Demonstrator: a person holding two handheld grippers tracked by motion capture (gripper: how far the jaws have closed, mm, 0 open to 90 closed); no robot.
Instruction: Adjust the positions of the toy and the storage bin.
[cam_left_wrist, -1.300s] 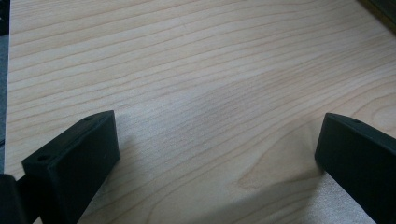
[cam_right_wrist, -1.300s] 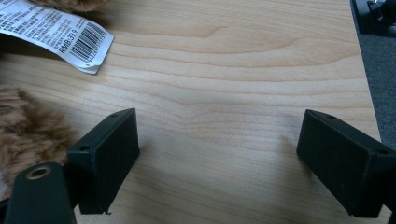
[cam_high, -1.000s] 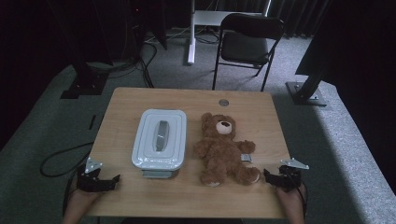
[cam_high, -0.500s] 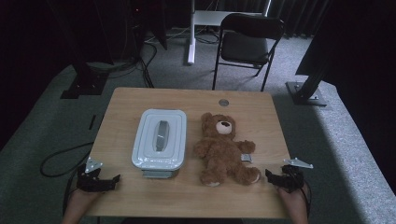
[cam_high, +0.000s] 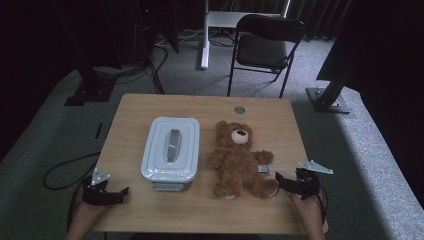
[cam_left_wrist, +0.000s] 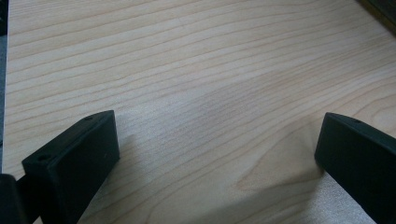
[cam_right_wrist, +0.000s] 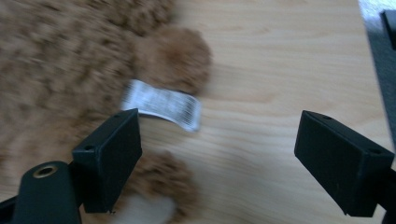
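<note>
While left claw (cam_high: 120, 192) gapes over bare table (cam_high: 150, 210), right claw (cam_high: 278, 179) wide beside teddy bear (cam_high: 239, 160).

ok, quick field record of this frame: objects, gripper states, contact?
table: light wooden table
box: pale grey lidded plastic box, left of bear
bear: brown plush teddy bear, on its back, white tag
left gripper: open, over bare wood
right gripper: open, by bear's leg, contact unclear
</note>
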